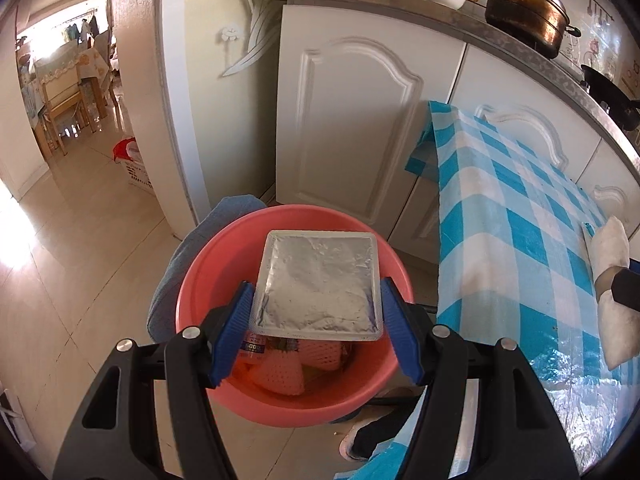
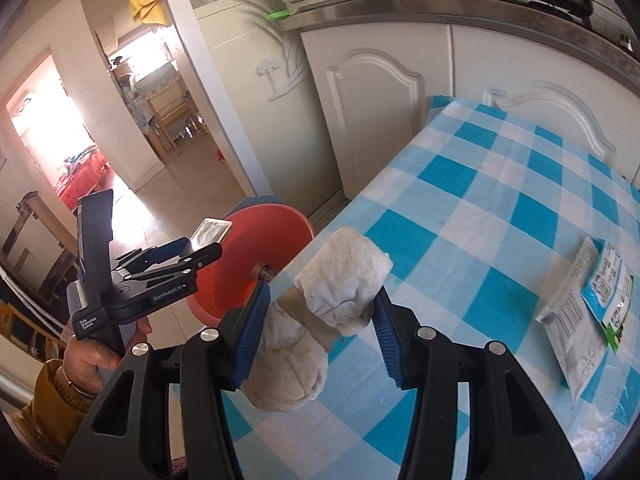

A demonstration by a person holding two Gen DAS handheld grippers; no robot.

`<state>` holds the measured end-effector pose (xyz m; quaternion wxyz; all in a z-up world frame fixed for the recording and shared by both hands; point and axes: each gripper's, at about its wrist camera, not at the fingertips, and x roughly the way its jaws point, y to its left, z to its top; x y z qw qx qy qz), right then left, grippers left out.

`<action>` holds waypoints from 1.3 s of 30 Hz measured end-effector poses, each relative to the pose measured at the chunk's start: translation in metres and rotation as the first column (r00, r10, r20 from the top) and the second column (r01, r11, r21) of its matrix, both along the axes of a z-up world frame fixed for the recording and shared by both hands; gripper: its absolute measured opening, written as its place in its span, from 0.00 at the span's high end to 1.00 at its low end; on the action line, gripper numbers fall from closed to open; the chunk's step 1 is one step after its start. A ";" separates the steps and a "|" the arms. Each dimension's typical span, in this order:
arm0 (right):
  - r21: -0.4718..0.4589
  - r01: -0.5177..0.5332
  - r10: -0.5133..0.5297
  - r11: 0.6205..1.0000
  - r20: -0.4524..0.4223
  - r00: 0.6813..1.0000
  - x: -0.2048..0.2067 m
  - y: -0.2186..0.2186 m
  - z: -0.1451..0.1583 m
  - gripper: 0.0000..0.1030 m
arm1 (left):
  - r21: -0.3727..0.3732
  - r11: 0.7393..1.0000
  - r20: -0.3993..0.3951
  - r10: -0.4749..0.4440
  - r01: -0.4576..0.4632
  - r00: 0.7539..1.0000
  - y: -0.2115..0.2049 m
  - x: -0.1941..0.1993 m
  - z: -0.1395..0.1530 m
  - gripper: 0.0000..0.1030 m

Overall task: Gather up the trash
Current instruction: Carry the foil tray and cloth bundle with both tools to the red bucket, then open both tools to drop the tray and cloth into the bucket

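Note:
My left gripper [image 1: 316,300] is shut on a square silver foil packet [image 1: 318,280] and holds it over a red plastic bucket [image 1: 192,280] on the floor. Pink foam fruit nets and a bottle label show inside the bucket. My right gripper [image 2: 318,312] is shut on a crumpled dirty white cloth wad [image 2: 340,280] over the blue-checked table [image 2: 500,208]. In the right wrist view the left gripper [image 2: 200,242] with the packet [image 2: 210,232] hovers above the bucket [image 2: 272,236].
A blue and white snack wrapper [image 2: 588,304] lies on the table at the right. White kitchen cabinets [image 1: 352,120] stand behind the bucket, with a pot [image 1: 524,8] and bowls on the counter. A doorway opens to the left onto a tiled floor [image 1: 72,240].

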<state>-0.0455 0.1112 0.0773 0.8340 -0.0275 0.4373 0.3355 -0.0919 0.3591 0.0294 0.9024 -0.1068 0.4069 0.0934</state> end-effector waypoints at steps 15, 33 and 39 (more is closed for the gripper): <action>-0.012 -0.181 0.180 0.983 -0.043 0.983 0.017 0.104 -0.020 0.50 | -0.067 0.994 -0.029 0.087 -0.089 0.996 0.038 -0.002 -0.021 0.37; -0.083 -0.239 0.229 0.967 -0.119 0.966 0.041 0.153 -0.064 0.48 | -0.119 0.986 -0.077 0.109 -0.118 0.991 0.055 0.000 -0.048 0.37; -0.102 -0.230 0.220 0.968 -0.101 0.970 0.043 0.157 -0.067 0.46 | -0.125 0.986 -0.093 0.102 -0.113 0.990 0.054 0.004 -0.056 0.37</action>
